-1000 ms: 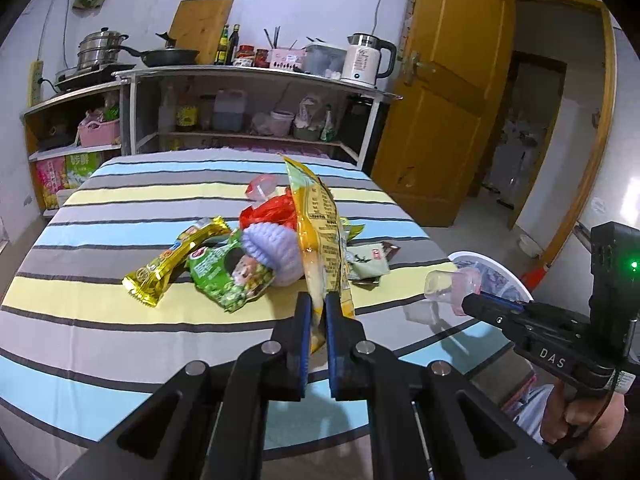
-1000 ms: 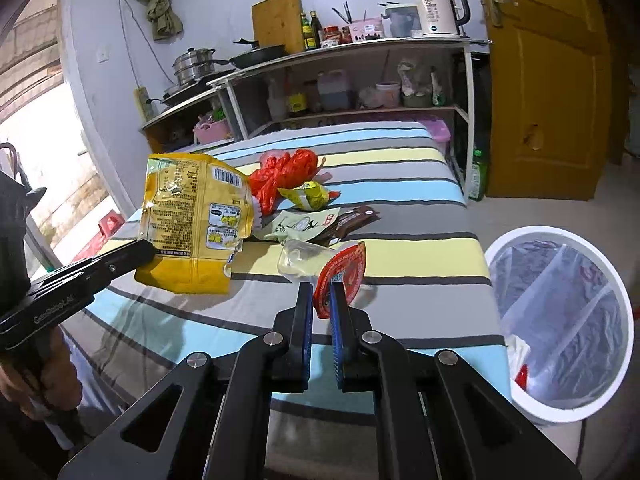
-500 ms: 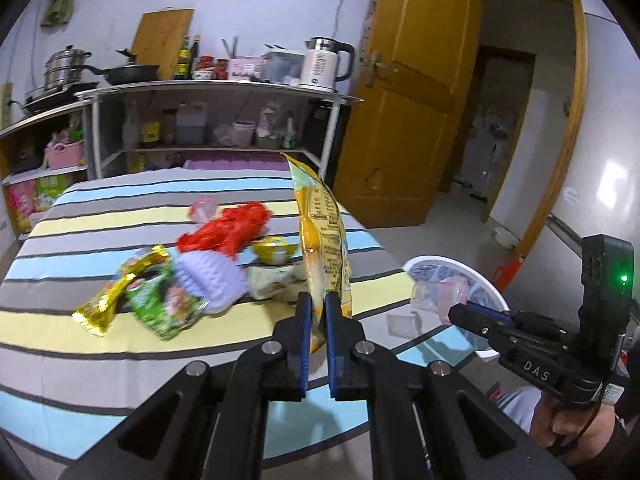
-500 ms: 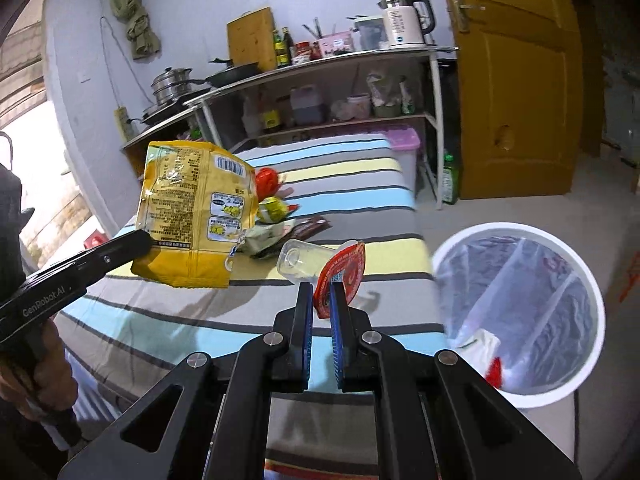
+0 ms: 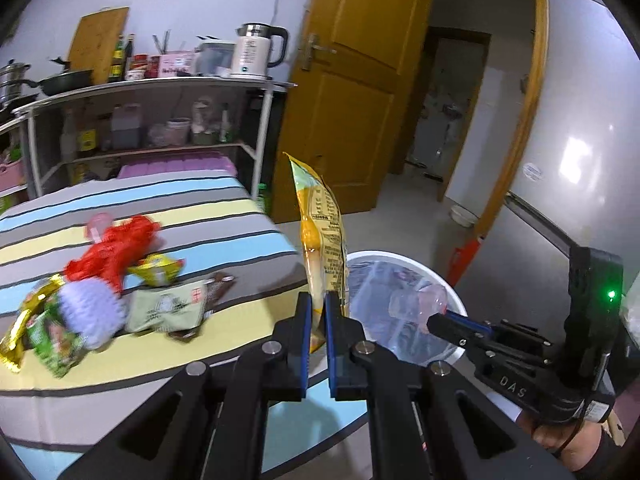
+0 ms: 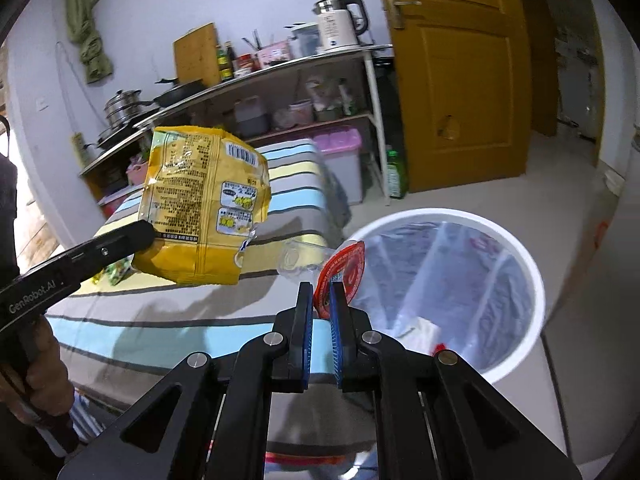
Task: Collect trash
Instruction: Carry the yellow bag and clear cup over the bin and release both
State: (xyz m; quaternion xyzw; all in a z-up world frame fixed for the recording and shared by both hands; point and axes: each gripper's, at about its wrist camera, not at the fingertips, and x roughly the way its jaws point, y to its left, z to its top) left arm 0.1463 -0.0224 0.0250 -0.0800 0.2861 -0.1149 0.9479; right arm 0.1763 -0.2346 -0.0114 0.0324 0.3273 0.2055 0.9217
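A yellow snack bag (image 5: pixel 322 240) is held clamped in the left gripper (image 5: pixel 316 312) beside the striped table (image 5: pixel 224 216), while a clear jelly cup (image 6: pixel 304 258) with red lid is pinched by the right gripper (image 6: pixel 320 304) over the white trash bin (image 6: pixel 532 280).

home kitchen | shelf (image 5: pixel 152 92): kettle (image 5: pixel 256 52), pots (image 6: pixel 124 108) | wooden door (image 5: pixel 352 92)

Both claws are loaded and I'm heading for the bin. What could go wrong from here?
1. The left claw pinches only the bottom edge of the yellow snack bag, which is beside the table edge, short of the white bin; released now, it would likely miss.
2. The right claw grips the clear cup by its peeled red lid, which could tear or slip.
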